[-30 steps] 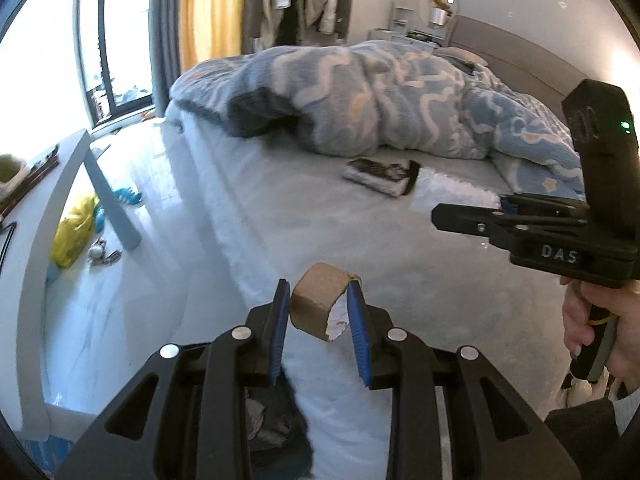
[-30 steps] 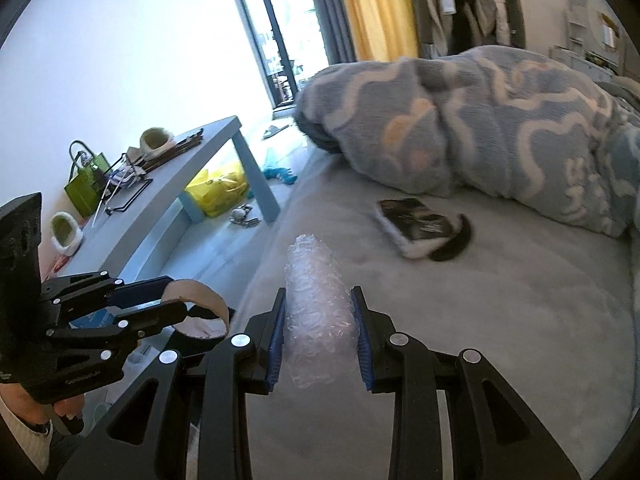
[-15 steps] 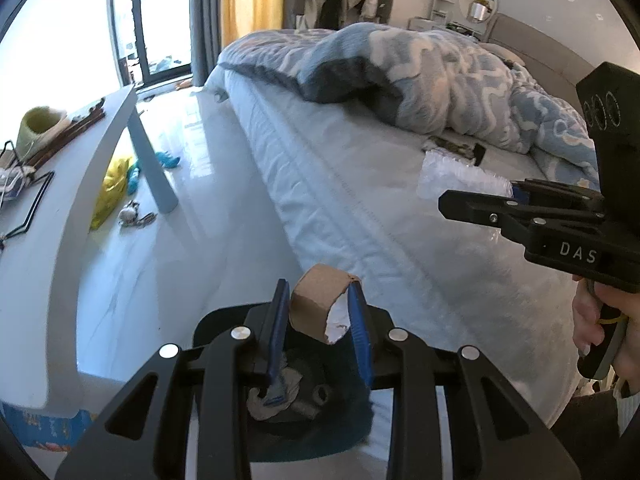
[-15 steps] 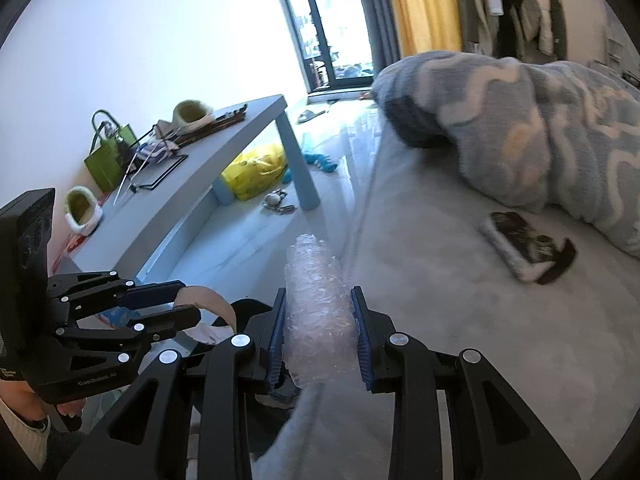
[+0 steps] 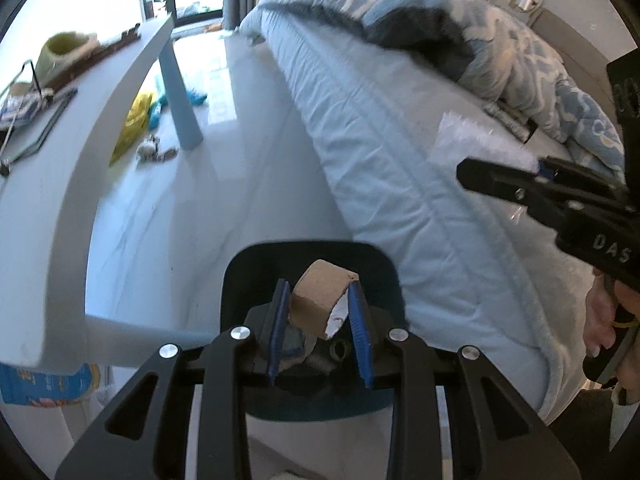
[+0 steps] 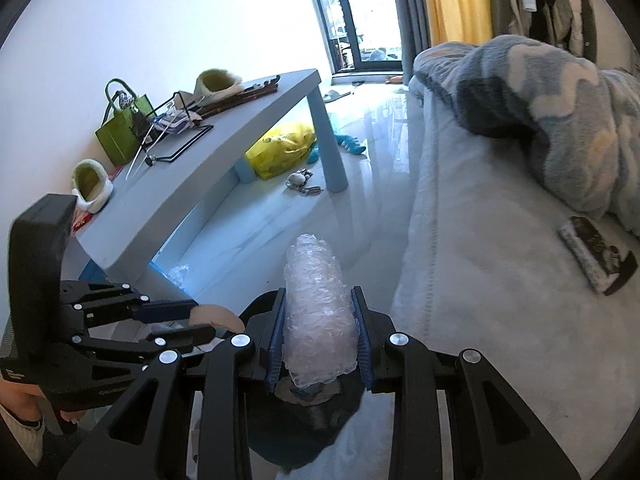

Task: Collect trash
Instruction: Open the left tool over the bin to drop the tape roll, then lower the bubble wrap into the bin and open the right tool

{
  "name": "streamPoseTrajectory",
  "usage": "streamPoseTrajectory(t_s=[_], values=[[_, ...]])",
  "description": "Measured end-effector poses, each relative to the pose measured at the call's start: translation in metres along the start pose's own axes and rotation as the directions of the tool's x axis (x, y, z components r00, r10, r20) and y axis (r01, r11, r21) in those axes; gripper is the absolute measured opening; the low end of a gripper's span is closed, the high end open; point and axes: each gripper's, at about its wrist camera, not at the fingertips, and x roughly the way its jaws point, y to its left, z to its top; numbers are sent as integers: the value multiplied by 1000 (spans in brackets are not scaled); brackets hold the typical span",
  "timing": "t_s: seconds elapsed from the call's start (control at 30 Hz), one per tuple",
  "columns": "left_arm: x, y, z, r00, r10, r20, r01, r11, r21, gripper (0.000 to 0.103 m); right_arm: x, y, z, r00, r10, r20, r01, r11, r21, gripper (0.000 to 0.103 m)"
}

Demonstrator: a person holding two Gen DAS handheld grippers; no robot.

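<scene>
Both grippers grip trash above the dark bin: left gripper pinches a cardboard ring, right gripper clamps seemingly bubble wrap.

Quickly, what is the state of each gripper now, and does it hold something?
Left gripper: closed on the cardboard roll.
Right gripper: closed on the bubble wrap.

Bright daylight floods from the window at twelve o'clock, blowing out the wall; glare streaks the floor. Fisheye bending, dark corners, slight blur.
</scene>
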Motion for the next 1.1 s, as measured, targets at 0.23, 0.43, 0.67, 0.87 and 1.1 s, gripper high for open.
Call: streamPoseTrajectory(t_s=[0.23, 0.43, 0.67, 0.87, 1.1], values=[[11, 18, -11, 997, -20, -73, 18, 999, -27, 52, 21, 15, 2, 999, 12, -38, -12, 1000, -10, 31], [1, 26, -13, 999, -4, -50, 2, 1000, -25, 65, 40, 25, 0, 996, 15, -83, -16, 1000, -13, 31], [-16, 44, -9, 999, 51, 16, -50, 997, -61, 75, 63, 32, -7, 990, 13, -144, -13, 1000, -1, 31], [-34, 52, -3, 991, 99, 85, -93, 993, -75, 85, 83, 37, -14, 980, 9, -197, -10, 1000, -5, 31], [-47, 59, 1, 984, 115, 139, -103, 991, -90, 87, 105, 44, -25, 965, 15, -261, -16, 1000, -1, 31]])
